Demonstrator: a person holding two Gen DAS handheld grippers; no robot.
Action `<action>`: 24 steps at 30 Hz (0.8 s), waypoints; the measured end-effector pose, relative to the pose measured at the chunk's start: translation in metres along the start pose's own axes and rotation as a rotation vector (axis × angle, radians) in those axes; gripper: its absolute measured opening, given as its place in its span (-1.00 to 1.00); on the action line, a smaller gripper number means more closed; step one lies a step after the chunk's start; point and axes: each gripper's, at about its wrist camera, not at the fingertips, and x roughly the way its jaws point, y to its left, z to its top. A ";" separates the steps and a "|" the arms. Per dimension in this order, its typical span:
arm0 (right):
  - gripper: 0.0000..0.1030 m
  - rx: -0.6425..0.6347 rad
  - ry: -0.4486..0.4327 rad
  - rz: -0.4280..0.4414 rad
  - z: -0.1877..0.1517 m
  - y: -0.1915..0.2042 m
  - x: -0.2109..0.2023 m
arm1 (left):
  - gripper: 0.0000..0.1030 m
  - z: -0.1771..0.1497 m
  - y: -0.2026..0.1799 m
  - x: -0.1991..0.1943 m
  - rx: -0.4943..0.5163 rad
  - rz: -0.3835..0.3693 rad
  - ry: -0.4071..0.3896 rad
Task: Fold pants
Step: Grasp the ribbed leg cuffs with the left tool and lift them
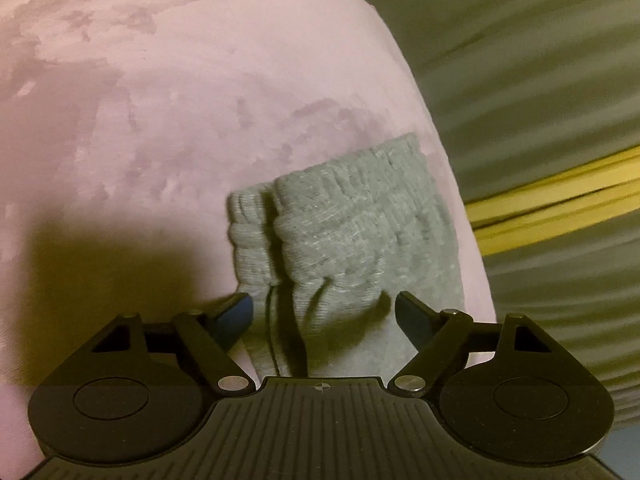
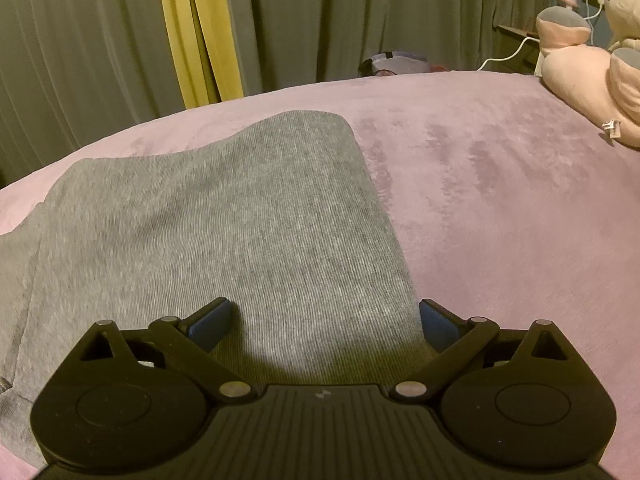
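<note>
curtains (image 1: 540,80) motion-blurred | pants (image 2: 224,220) cut off left | plush toy (image 2: 592,80) cropped right

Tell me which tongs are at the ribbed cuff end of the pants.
The left tongs: open around the grey ribbed cuff. The right tongs straddle plain fabric.

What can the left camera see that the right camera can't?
Only the left wrist view shows the ribbed waistband of the grey pants and their drawstring, between the open left gripper. Only the right wrist view shows the smooth pant leg, the plush toys, a white cable and the open right gripper. Both show the pink blanket and the green and yellow curtains.
</note>
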 end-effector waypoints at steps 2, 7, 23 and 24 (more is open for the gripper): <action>0.92 0.001 0.001 0.000 0.000 0.000 0.000 | 0.68 0.001 0.000 -0.002 0.012 0.060 -0.011; 0.92 0.001 0.001 0.001 0.000 0.000 0.000 | 0.74 0.003 0.011 -0.001 -0.027 0.027 0.019; 0.92 0.000 0.007 -0.004 -0.001 0.001 0.003 | 0.08 -0.001 -0.007 0.017 0.173 0.004 -0.028; 0.92 -0.001 0.007 -0.005 -0.001 0.002 0.003 | 0.01 -0.002 -0.007 0.016 0.177 -0.009 -0.032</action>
